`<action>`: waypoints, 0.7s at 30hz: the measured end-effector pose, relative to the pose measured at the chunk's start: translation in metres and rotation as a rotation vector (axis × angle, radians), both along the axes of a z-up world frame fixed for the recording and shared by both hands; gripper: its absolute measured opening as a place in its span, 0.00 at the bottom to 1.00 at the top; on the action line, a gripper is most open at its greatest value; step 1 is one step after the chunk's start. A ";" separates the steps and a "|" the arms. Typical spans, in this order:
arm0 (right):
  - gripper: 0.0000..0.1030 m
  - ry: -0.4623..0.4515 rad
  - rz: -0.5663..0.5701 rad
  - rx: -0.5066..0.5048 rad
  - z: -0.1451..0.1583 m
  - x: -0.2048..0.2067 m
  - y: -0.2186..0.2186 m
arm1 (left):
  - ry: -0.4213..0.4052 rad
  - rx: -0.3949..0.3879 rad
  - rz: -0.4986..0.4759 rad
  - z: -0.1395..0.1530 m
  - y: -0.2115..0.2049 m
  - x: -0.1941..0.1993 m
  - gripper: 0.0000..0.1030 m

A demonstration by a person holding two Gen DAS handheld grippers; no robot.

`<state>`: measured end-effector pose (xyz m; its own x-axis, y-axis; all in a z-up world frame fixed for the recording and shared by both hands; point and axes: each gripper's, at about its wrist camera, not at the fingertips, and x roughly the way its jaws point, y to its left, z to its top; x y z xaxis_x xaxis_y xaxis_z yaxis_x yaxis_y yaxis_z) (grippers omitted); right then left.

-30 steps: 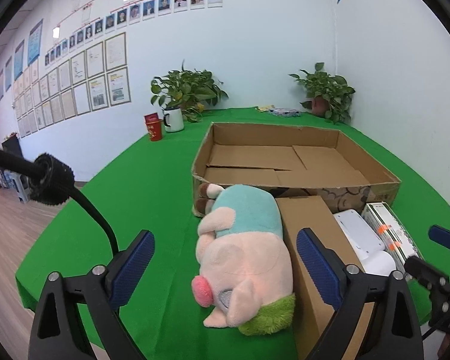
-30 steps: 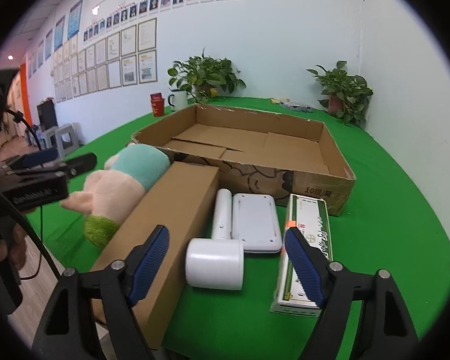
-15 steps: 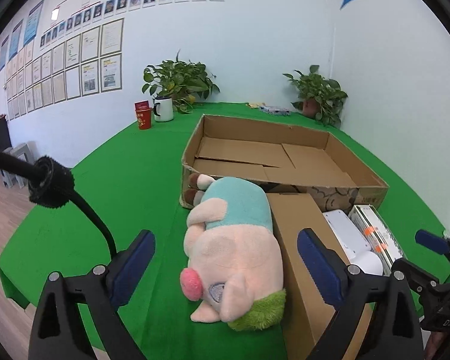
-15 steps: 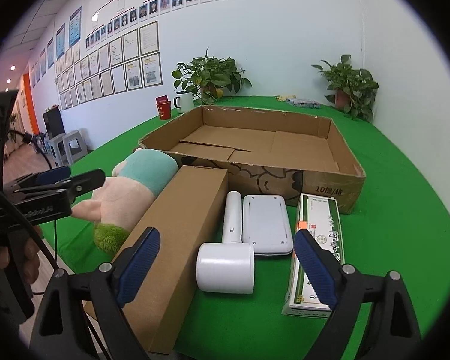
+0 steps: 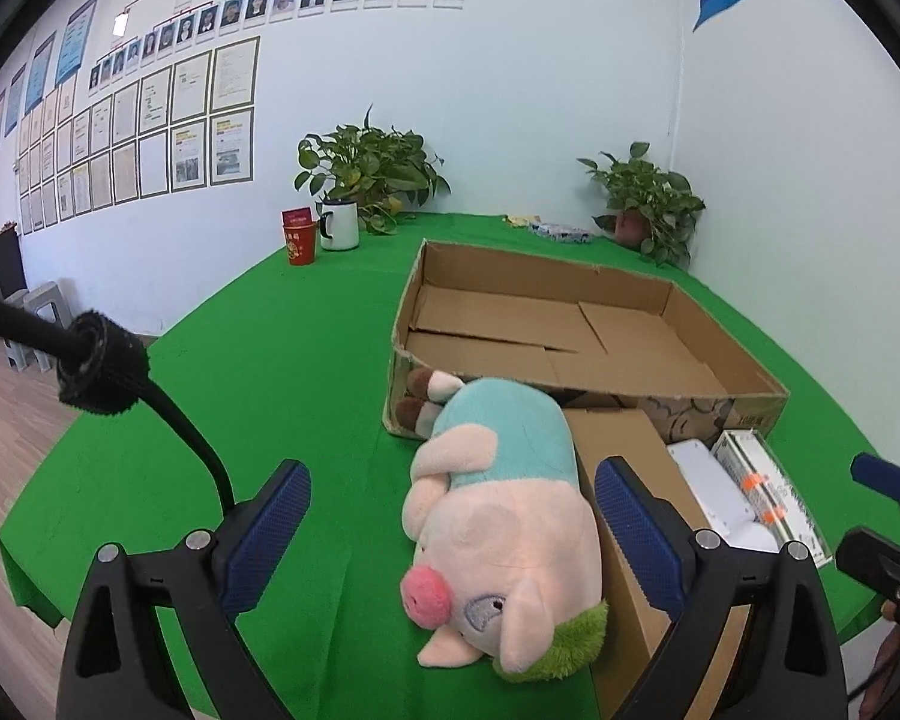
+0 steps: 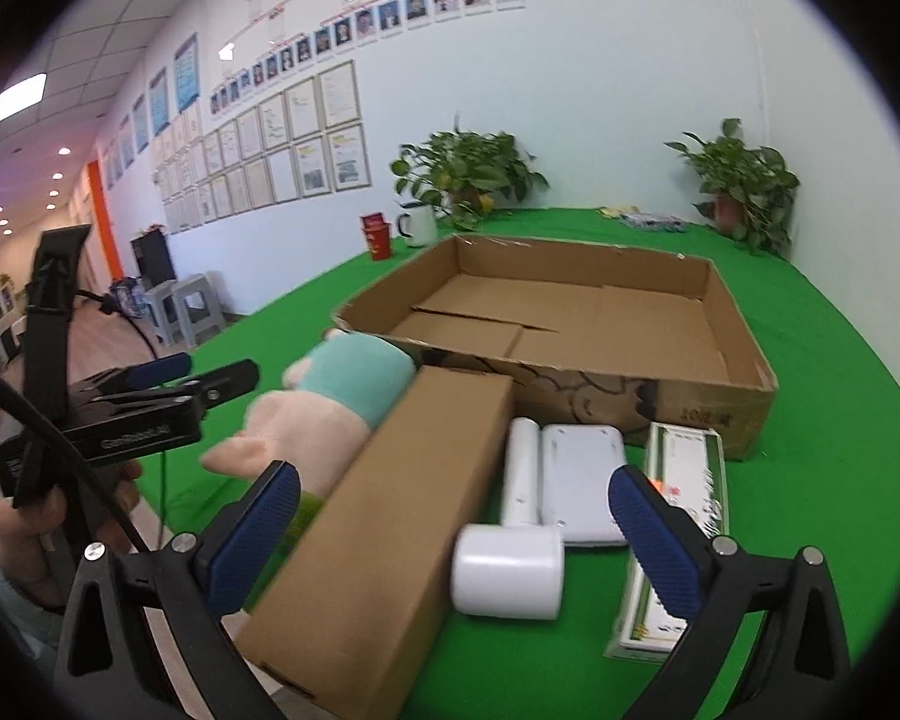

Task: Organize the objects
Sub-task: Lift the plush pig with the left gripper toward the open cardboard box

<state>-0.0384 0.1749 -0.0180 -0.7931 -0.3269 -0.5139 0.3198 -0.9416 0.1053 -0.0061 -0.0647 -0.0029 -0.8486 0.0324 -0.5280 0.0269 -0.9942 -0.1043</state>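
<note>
A plush pig (image 5: 498, 516) in a teal shirt lies on the green table just ahead of my left gripper (image 5: 450, 498), whose jaws stand open and empty. A long brown carton (image 6: 390, 516) lies against the pig's right side. Right of it are a white handled device (image 6: 510, 546), a flat white device (image 6: 582, 480) and a green-and-white box (image 6: 678, 516). My right gripper (image 6: 453, 498) hovers before these, its jaws opening with nothing between the pads. Behind them all sits a wide shallow cardboard box (image 6: 690, 408), open and empty.
A red cup (image 5: 300, 243), a white mug (image 5: 339, 225) and two potted plants (image 5: 372, 174) stand at the table's far edge by the wall. The table's near edge runs just below both grippers. A hand (image 6: 24, 540) holds the left gripper at the left.
The right gripper's jaws have spread clearly wider. The left gripper's jaws have widened a little and it has shifted slightly sideways. The objects on the table have not moved.
</note>
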 end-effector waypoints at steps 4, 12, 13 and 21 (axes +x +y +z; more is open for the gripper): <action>0.99 0.011 0.069 -0.036 0.010 -0.001 -0.013 | 0.002 0.047 -0.017 0.006 -0.007 -0.004 0.95; 0.99 0.024 0.217 -0.009 0.022 0.005 -0.044 | -0.104 0.153 -0.111 -0.019 -0.014 -0.027 0.95; 0.99 0.029 0.229 0.001 0.024 0.008 -0.046 | -0.135 0.161 -0.121 -0.025 -0.013 -0.033 0.94; 0.99 -0.030 0.167 0.027 0.016 -0.009 -0.054 | -0.308 0.083 -0.224 -0.075 0.020 -0.067 0.90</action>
<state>-0.0477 0.1214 -0.0023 -0.7132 -0.4384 -0.5469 0.4693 -0.8782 0.0920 -0.0727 -0.0449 -0.0777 -0.6177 0.2524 -0.7448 -0.1471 -0.9675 -0.2058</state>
